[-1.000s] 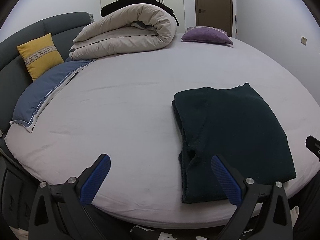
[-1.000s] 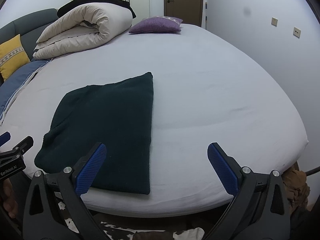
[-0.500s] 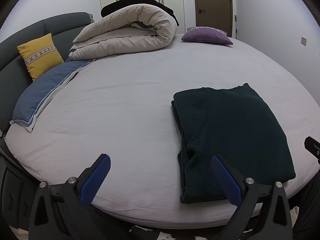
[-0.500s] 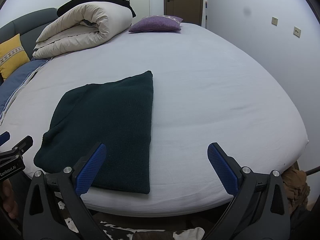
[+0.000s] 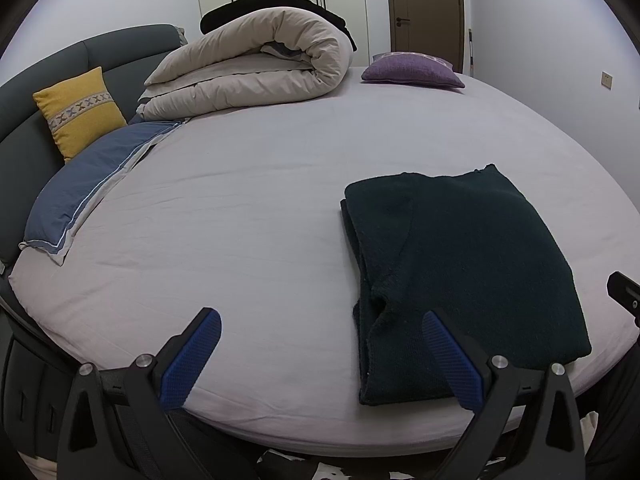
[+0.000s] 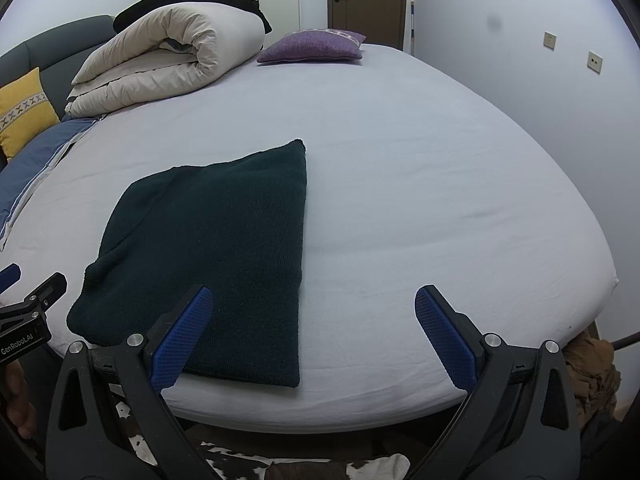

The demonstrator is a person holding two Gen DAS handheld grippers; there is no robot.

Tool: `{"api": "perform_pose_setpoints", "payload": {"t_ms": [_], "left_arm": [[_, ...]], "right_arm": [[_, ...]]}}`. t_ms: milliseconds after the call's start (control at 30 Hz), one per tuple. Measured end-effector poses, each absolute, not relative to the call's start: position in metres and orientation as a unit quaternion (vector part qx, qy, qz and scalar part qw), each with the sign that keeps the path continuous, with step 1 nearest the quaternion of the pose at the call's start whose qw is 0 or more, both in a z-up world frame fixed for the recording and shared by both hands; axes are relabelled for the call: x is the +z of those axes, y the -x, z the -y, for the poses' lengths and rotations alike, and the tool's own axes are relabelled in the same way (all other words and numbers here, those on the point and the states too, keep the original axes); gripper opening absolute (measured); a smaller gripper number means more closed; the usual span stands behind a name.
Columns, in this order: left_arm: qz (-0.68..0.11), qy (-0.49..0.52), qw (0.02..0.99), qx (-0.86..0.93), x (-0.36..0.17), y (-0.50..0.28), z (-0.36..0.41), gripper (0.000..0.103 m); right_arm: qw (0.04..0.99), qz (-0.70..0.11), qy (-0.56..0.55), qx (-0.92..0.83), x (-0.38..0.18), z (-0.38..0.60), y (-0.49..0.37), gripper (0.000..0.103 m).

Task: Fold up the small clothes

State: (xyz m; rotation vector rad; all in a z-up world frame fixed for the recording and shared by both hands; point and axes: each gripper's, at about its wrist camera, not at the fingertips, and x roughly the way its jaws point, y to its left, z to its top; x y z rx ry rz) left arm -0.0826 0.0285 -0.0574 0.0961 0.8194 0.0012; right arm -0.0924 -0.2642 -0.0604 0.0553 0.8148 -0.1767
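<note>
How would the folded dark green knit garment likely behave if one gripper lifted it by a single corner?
The dark green knit garment is soft cloth in loose layers, visible along its left edge, so it would probably droop and unfold. Its thick, fuzzy knit suggests it would grip the bed sheet and bunch rather than slide if pushed. It cannot roll or tip.

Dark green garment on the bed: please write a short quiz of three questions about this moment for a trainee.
1. True or false: the left gripper is shut on the dark green garment.
2. Which cushion leans against the grey headboard? A) yellow cushion B) purple cushion
3. Fill in: the garment lies near the ____ edge of the bed.

Key: 1 false, both it and the right gripper are open; 2 A; 3 near (front).
</note>
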Motion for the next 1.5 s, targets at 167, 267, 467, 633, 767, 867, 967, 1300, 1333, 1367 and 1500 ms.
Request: {"api": "perform_pose_setpoints", "payload": {"t_ms": [167, 267, 467, 633, 767, 867, 967, 1300, 1333, 1367, 1500], "left_arm": [[-0.398, -0.047, 0.916, 0.001, -0.058, 0.0831, -0.0276, 0.103], [-0.398, -0.048, 0.916, 0.001, -0.058, 0.0834, -0.0268, 0.103], [-0.398, -0.048, 0.916, 0.001, -0.058, 0.0836, -0.0263, 0.103], [-0.398, -0.048, 0.916, 0.001, -0.058, 0.0836, -0.0266, 0.103], [-0.399, -0.048, 0.916, 0.001, -0.058, 0.0841, -0.0258, 0.103], [-0.398, -0.048, 0.916, 0.001, -0.0584, 0.0841, -0.0249, 0.103], [-0.399, -0.048, 0.916, 0.001, -0.0584, 0.0842, -0.0247, 0.103], [-0.399, -0.048, 0.916, 0.002, -0.0581, 0.0842, -0.0245, 0.103], [-0.399, -0.048, 0.916, 0.001, -0.0581, 0.0842, -0.0245, 0.103], [-0.398, -0.048, 0.916, 0.001, -0.058, 0.0842, -0.0247, 0.103], [-0.398, -0.049, 0.916, 0.0, -0.0596, 0.0838, -0.0235, 0.103]], "right_arm": [[0.914, -0.396, -0.027, -0.086, -0.0633, 0.262, 0.0914, 0.103], [0.914, -0.396, -0.027, -0.086, -0.0628, 0.2627, 0.0921, 0.103], [0.914, -0.397, -0.027, -0.086, -0.0629, 0.2628, 0.0921, 0.103], [0.914, -0.396, -0.028, -0.086, -0.0629, 0.2619, 0.0918, 0.103], [0.913, -0.397, -0.027, -0.086, -0.0641, 0.2632, 0.0914, 0.103], [0.913, -0.397, -0.027, -0.085, -0.0661, 0.2632, 0.0906, 0.103], [0.913, -0.397, -0.027, -0.086, -0.0666, 0.2622, 0.0903, 0.103], [0.913, -0.398, -0.028, -0.086, -0.0675, 0.2623, 0.0912, 0.103], [0.913, -0.398, -0.028, -0.086, -0.0677, 0.2624, 0.0912, 0.103], [0.913, -0.398, -0.028, -0.087, -0.0676, 0.2625, 0.0912, 0.103], [0.913, -0.398, -0.028, -0.086, -0.0678, 0.2624, 0.0909, 0.103]]}}
